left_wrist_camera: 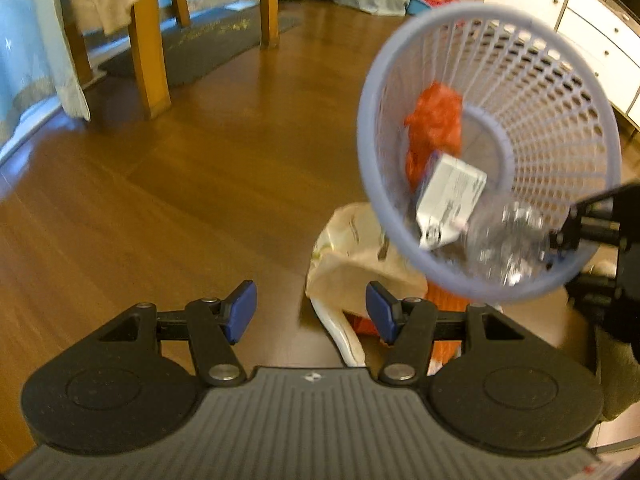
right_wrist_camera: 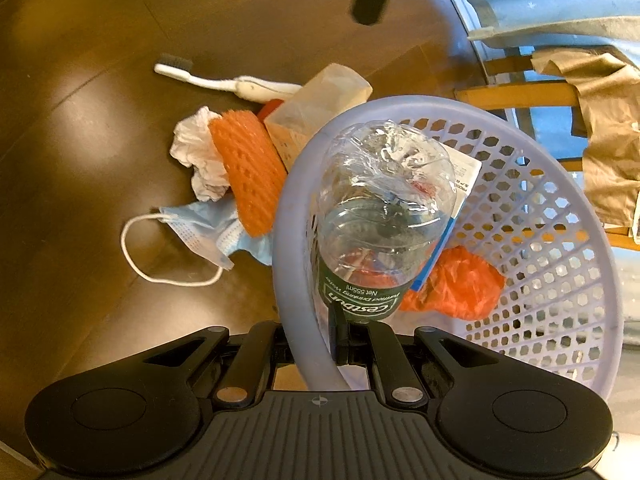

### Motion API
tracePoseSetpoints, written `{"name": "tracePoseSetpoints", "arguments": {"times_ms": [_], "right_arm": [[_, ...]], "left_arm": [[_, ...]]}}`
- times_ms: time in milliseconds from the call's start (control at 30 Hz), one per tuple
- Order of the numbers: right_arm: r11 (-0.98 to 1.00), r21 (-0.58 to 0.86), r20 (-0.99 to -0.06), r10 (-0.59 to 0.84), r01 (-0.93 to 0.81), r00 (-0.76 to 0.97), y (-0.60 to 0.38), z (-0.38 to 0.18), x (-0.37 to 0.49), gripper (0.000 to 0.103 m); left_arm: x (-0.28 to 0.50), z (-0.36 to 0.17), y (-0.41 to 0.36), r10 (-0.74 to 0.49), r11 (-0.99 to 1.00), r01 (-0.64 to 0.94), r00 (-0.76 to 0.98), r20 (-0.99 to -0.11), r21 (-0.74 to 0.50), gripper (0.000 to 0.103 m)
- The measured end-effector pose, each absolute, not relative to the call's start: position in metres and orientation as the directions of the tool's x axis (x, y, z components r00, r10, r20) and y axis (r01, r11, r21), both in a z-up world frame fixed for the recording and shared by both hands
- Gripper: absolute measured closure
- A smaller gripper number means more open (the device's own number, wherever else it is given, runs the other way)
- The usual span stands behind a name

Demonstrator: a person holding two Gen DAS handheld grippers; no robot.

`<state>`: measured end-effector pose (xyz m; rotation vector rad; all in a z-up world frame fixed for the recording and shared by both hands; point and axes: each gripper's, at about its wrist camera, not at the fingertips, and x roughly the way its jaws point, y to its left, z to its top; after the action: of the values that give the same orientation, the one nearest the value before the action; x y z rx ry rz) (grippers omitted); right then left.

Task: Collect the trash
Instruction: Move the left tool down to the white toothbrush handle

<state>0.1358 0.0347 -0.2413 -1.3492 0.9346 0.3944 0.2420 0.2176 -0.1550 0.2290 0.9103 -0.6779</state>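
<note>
Wooden chair legs (left_wrist_camera: 150, 60), dark floor mat (left_wrist_camera: 208, 46), white drawers (left_wrist_camera: 592, 28), beige cloth (right_wrist_camera: 604, 128).

A lavender mesh basket (left_wrist_camera: 568, 92) holding an orange bag (left_wrist_camera: 434, 128), a carton (left_wrist_camera: 450, 196) and a clear bottle (left_wrist_camera: 508, 236) is seen above the wooden floor (left_wrist_camera: 140, 208)

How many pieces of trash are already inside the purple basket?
3: a clear bottle lying against the basket's near rim, a white carton behind it, and an orange plastic bag at the bottom. Smaller bits could be hidden underneath.
</note>
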Motion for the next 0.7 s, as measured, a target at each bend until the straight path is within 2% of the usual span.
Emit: {"name": "tracePoseSetpoints", "arguments": {"times_ms": [700], "right_arm": [[0.254, -0.653, -0.755, -0.295, -0.713, 0.586, 0.020, -0.245, 0.143, 0.099]], "left_arm": [[0.220, -0.239, 0.178, -0.371, 0.754, 0.654, 0.345, -0.862, -0.062, 0.050]]}}
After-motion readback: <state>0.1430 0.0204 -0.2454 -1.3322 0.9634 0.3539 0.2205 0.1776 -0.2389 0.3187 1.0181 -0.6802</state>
